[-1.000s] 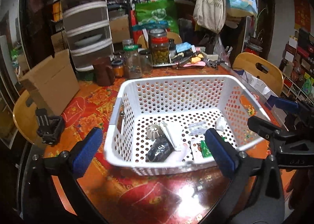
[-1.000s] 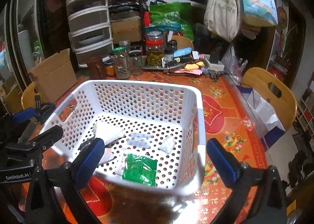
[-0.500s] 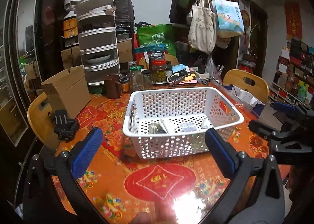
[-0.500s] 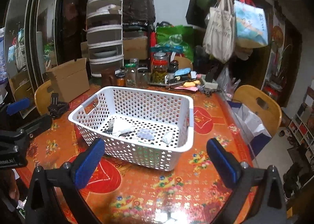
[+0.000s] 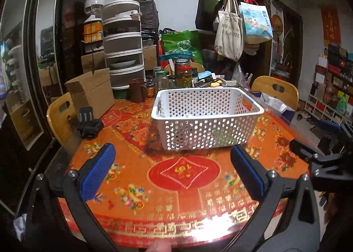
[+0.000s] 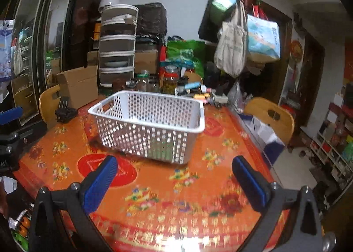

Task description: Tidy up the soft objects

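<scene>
Glossy tablecloth (image 5: pixel 183 188) supports the basket (image 5: pixel 207 119); left gripper (image 5: pixel 174 174) and right gripper (image 6: pixel 176 181) gape wide, empty. Careless reach could slide the basket.

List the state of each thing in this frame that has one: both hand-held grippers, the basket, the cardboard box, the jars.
Left hand-held gripper: open, empty, above the table.
Right hand-held gripper: open, empty, above the table.
White basket: upright on the table, contents mostly hidden; something green shows through its wall.
Cardboard box: flaps open.
Olive jar: upright, lidded.
Tote bags: hanging from the coat stand.
</scene>
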Motion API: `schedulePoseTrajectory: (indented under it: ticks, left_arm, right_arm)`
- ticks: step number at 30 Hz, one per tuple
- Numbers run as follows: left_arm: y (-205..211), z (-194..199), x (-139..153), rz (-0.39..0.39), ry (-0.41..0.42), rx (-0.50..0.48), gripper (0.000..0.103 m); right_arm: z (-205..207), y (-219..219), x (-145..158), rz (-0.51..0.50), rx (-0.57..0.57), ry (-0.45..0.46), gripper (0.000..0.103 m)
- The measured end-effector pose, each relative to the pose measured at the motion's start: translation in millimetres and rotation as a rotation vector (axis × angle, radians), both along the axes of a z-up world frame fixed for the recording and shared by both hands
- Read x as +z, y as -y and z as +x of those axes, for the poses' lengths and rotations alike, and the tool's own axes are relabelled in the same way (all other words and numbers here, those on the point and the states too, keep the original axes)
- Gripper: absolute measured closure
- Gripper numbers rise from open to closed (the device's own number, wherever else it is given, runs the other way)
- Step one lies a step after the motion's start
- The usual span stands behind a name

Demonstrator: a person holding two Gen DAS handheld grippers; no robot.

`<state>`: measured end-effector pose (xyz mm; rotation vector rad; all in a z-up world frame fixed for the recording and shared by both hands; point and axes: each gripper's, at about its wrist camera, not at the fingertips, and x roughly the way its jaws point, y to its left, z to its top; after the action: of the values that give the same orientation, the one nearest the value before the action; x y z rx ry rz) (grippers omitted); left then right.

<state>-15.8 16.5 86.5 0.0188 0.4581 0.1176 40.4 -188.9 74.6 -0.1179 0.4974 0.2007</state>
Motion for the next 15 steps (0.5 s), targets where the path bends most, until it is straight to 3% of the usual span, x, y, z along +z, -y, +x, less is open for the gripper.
schedulePoseTrajectory:
  ticks: [4, 15]
  left_arm:
    - [8.7, -19.6, -2.9, -0.015, -0.01, -0.033, 0.0]
    - [15.1, -7.0, -8.5, -0.06, -0.061, -0.056, 0.0]
  right_arm:
    - [-14.9, 12.2, 1.5, 0.108, 0.034, -0.045, 0.0]
    - [-18.1, 15.7, -2.4, 0.129, 0.037, -0.067, 0.0]
